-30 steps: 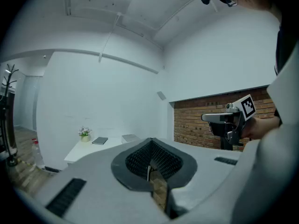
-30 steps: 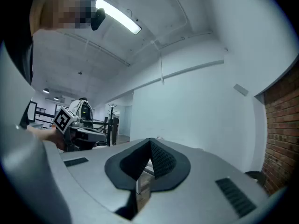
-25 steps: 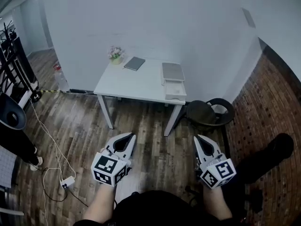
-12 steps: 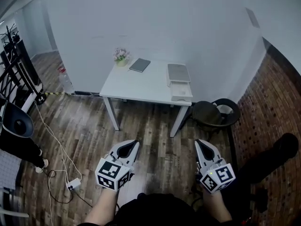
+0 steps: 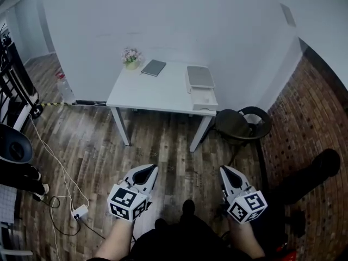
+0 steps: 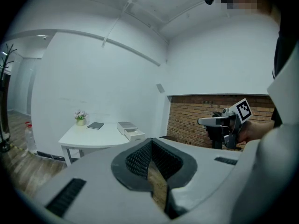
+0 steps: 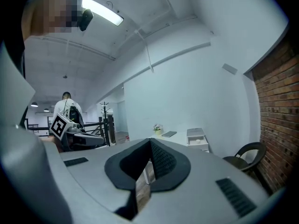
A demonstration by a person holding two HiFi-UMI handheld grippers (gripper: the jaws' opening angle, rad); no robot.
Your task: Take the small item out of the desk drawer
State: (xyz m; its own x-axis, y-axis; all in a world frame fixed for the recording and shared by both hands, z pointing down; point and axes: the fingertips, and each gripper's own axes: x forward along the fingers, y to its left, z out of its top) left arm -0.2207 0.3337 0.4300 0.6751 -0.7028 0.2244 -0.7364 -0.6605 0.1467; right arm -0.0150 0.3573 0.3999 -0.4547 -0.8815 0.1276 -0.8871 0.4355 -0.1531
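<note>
Seen from above, a person stands on a wood floor (image 5: 163,145) with a gripper in each hand, low in the picture. The left gripper (image 5: 149,171) and the right gripper (image 5: 223,171) point ahead toward a white surface (image 5: 152,94) on legs, well apart from it. In each gripper's own view the jaws are together, with nothing between them.

A small pale drawer unit (image 5: 200,76) stands on the right end of the surface, by the white wall. Its drawer (image 5: 204,99) is pulled out toward the person. In the right gripper view a small pale item (image 7: 198,141) lies inside the drawer, too small to make out what it is.

At the back of the surface lies a dark notebook (image 5: 154,68). Left of it, in the back corner, is a flower pot (image 5: 130,58) with pinkish blooms.

A dark round chair (image 5: 242,126) sits on the floor just right of the surface, near a brick wall (image 5: 312,118). A cable (image 5: 54,162) trails across the floor on the left.
</note>
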